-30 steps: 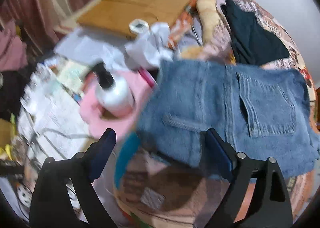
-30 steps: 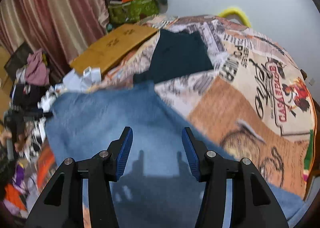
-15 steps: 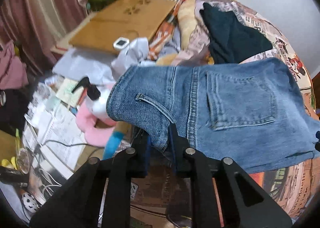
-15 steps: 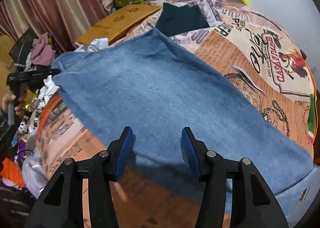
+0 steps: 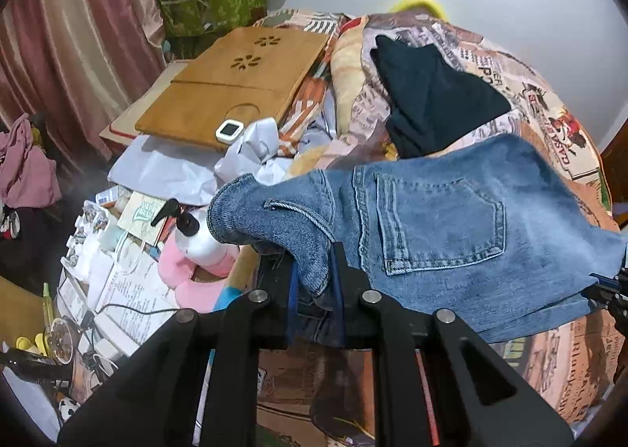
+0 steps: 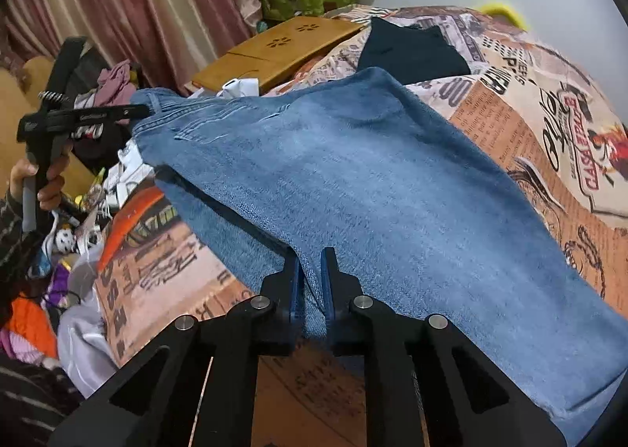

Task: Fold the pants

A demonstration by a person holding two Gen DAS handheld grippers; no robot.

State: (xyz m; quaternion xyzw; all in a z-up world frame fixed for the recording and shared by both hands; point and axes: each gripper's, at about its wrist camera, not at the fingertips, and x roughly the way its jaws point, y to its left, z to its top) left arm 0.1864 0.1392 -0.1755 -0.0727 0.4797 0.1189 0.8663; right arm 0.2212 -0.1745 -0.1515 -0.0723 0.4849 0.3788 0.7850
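Jeans (image 5: 451,235): blue denim, matt, coarse weave, pale contrast stitching on pocket.
Left gripper (image 5: 316,282): matt black plastic, bright metal pivot pins, blue pads.
Right gripper (image 6: 312,282): same matt black plastic, metal pins.
Bedspread (image 6: 549,125): printed cloth, matt.
Dark garment (image 5: 431,101): soft black cloth, no sheen.
Board (image 5: 235,93): smooth brown wood, cut-out holes.
Curtain (image 5: 70,46): satiny pink cloth, slight gloss.
Pump bottle (image 5: 196,239): glossy white plastic.
Crumpled sheet (image 5: 255,148): white paper.

"CASA" legible in red on printed bedspread (image 6: 549,125).
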